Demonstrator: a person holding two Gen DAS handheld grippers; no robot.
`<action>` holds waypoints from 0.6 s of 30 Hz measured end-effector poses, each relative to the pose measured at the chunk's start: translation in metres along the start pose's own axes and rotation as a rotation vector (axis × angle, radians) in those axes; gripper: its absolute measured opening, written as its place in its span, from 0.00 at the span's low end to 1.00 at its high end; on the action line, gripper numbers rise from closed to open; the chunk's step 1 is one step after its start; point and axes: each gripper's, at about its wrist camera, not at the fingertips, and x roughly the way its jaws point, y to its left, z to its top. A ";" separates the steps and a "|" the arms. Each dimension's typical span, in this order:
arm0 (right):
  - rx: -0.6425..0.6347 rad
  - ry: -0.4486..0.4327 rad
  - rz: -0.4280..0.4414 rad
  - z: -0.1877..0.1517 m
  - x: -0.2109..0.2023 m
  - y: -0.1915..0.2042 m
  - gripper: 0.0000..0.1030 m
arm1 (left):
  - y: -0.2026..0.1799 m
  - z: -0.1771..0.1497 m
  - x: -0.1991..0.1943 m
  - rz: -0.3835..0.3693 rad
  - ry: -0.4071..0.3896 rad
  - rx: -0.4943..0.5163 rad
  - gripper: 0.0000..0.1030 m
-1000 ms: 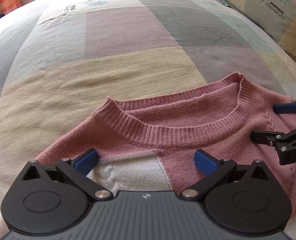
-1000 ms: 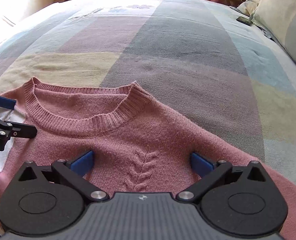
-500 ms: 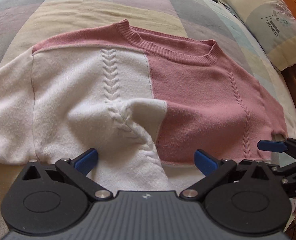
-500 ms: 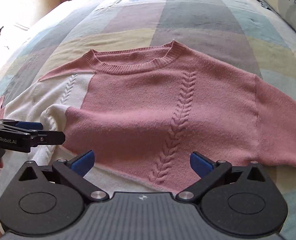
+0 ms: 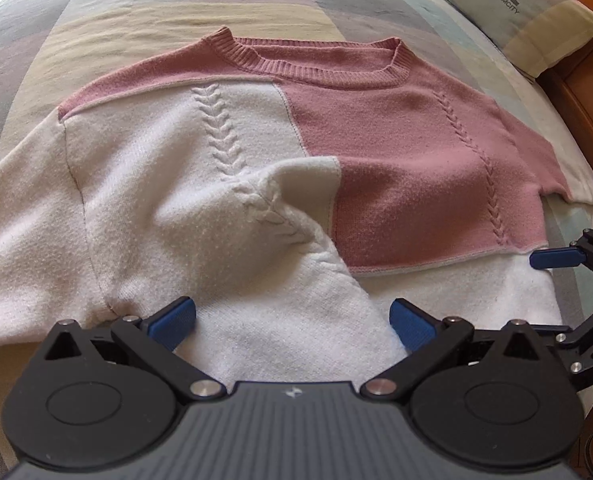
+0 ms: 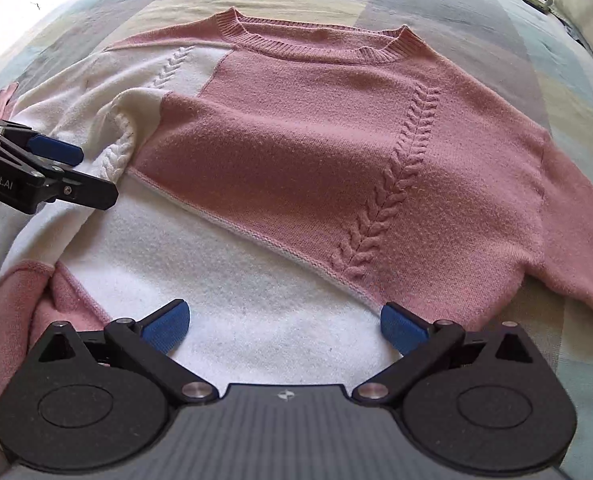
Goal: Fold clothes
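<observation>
A pink and white knit sweater [image 5: 224, 168] lies spread front-up on the bed, over a bedspread [image 5: 144, 4] of pastel patches in grey, mauve, yellow and pale blue. Its ribbed pink collar [image 5: 316, 60] points away from both cameras.

On the left, the sweater's white half with its cable braid [image 5: 216, 128] is rumpled: a ridge of white knit [image 5: 280, 208] stands up near the middle of the body. The left gripper [image 5: 292, 320] hangs over the white hem with its blue pads [image 5: 172, 320] spread wide and nothing between them. In the right wrist view the same tool [image 6: 72, 172] comes in from the left edge, just beside the raised white fold.

Further right, the pink panel [image 6: 316, 148] lies flatter, its lower edge running diagonally across a white layer [image 6: 256, 280] beneath. A second braid [image 6: 392, 184] runs down it. The right gripper [image 6: 284, 324] sits above that white layer near the pink edge, jaws likewise wide apart and empty. The pink sleeve [image 6: 576, 240] trails off to the right.

At the far right, a pillow [image 5: 528, 12] printed with flowers and the word DREAMCITY rests by a wooden bed frame [image 5: 588, 92].
</observation>
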 end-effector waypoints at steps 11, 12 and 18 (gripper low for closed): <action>0.375 0.111 -0.120 -0.105 -0.040 -0.034 1.00 | -0.062 -0.017 -0.031 -0.206 0.050 0.045 0.99; 0.387 0.132 -0.115 -0.114 -0.036 -0.036 1.00 | -0.068 -0.019 -0.034 -0.231 0.055 0.045 0.99; 0.290 0.150 -0.120 -0.129 -0.025 -0.029 1.00 | -0.102 -0.031 -0.042 -0.362 0.113 0.030 0.99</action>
